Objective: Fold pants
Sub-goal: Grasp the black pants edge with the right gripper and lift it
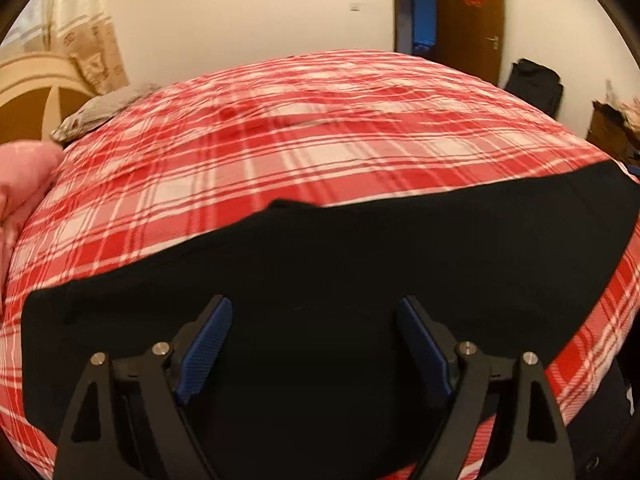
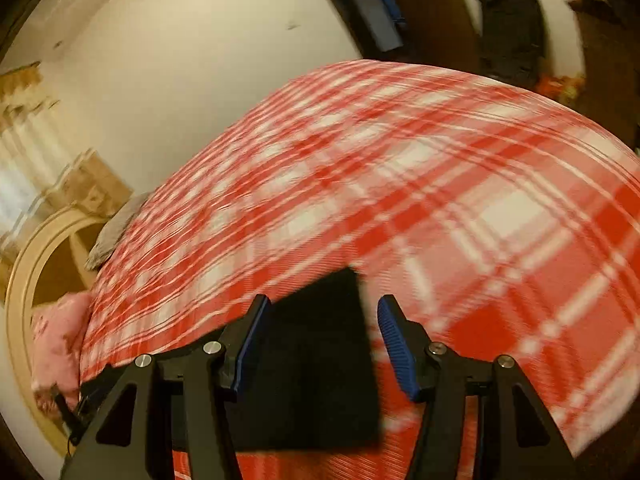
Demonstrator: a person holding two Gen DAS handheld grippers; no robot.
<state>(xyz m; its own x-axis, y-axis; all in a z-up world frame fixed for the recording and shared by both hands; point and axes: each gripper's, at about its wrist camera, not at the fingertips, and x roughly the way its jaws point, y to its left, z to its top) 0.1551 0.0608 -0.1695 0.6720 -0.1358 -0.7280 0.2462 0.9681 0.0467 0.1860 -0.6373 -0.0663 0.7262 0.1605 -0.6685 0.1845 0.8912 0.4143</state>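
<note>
Black pants (image 1: 320, 264) lie flat across the near part of a bed with a red and white plaid cover (image 1: 304, 132). In the left wrist view they stretch from lower left to the right edge. My left gripper (image 1: 314, 308) hovers over the pants, open, with nothing between its blue pads. In the right wrist view one end of the pants (image 2: 320, 360) lies under my right gripper (image 2: 322, 306), which is open too. That view is blurred by motion. Whether either gripper touches the cloth cannot be told.
A pink cushion (image 1: 20, 184) and a grey pillow (image 1: 100, 112) lie at the bed's left end by a wooden headboard (image 1: 36, 96). A brown door (image 1: 472, 12), a black bag (image 1: 534, 84) and cluttered furniture (image 1: 612, 120) stand beyond the far side.
</note>
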